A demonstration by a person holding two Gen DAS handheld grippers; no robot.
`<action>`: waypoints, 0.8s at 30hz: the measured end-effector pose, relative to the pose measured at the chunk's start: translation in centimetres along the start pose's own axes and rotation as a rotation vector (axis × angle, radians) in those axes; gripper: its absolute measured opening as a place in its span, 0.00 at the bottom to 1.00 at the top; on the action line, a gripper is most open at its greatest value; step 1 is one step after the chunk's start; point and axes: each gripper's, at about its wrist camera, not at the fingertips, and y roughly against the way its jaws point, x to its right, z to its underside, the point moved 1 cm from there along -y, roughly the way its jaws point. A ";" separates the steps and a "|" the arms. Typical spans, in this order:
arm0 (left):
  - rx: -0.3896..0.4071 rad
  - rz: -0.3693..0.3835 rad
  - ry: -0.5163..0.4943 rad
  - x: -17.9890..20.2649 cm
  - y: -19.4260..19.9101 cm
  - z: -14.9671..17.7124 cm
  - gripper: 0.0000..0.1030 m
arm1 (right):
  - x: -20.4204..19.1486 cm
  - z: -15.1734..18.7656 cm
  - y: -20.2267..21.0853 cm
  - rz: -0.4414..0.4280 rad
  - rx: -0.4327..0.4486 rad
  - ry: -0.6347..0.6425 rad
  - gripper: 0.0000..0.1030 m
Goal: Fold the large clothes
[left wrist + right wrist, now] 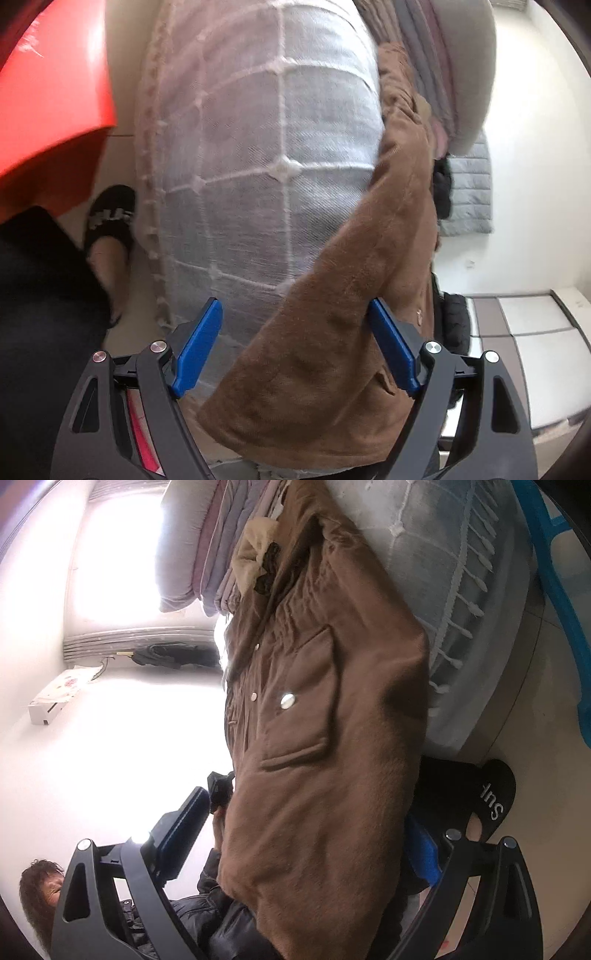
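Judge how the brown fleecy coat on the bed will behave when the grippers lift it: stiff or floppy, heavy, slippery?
Probably floppy: the brown fleecy coat already drapes and creases over the grey quilted bedspread. Likely heavy for its size, since the cloth looks thick, with a flap pocket. The napped surface should resist slipping between the wide-open left gripper and right gripper.

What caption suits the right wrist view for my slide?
Open right gripper straddling a brown coat laid on the bed.

Both wrist cameras are looking forward along their open fingers at very close range, sharing the brown coat (pixel 332 332) (pixel 325 738) on the grey checked bedspread (pixel 258 147) (pixel 461 590), which is running toward 12 o'clock in each.
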 end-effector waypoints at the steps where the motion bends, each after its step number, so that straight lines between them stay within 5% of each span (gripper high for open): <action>1: -0.037 0.038 0.005 -0.1 -0.5 0.3 0.75 | 0.0 0.0 0.0 0.002 0.003 -0.001 0.89; 8: -0.223 0.154 -0.138 2.2 -1.8 4.3 0.75 | 0.0 0.0 -0.3 -0.018 0.012 -0.009 0.89; 11: -0.252 0.123 -0.208 3.6 -2.1 5.8 0.73 | -0.2 0.1 -0.3 -0.022 0.008 0.009 0.89; 12: -0.246 0.086 -0.228 4.0 -2.1 6.1 0.69 | -0.4 0.2 -0.3 -0.019 0.012 0.023 0.89; 15: -0.235 -0.014 -0.207 4.0 -2.2 5.9 0.20 | -1.0 0.4 -0.4 0.016 0.029 0.064 0.89; 17: -0.219 -0.043 -0.232 4.7 -1.7 5.9 0.11 | -1.5 0.8 -0.6 0.032 0.047 0.106 0.88; 18: -0.209 -0.071 -0.259 5.4 -1.6 6.1 0.10 | -1.7 1.0 -0.7 0.048 0.060 0.122 0.84; 21: -0.184 -0.133 -0.325 7.4 -1.2 6.4 0.08 | -1.7 1.7 -0.6 0.108 0.109 0.136 0.28; 24: -0.149 -0.139 -0.355 9.0 0.6 6.6 0.06 | -1.4 2.1 -0.2 0.087 0.157 0.127 0.18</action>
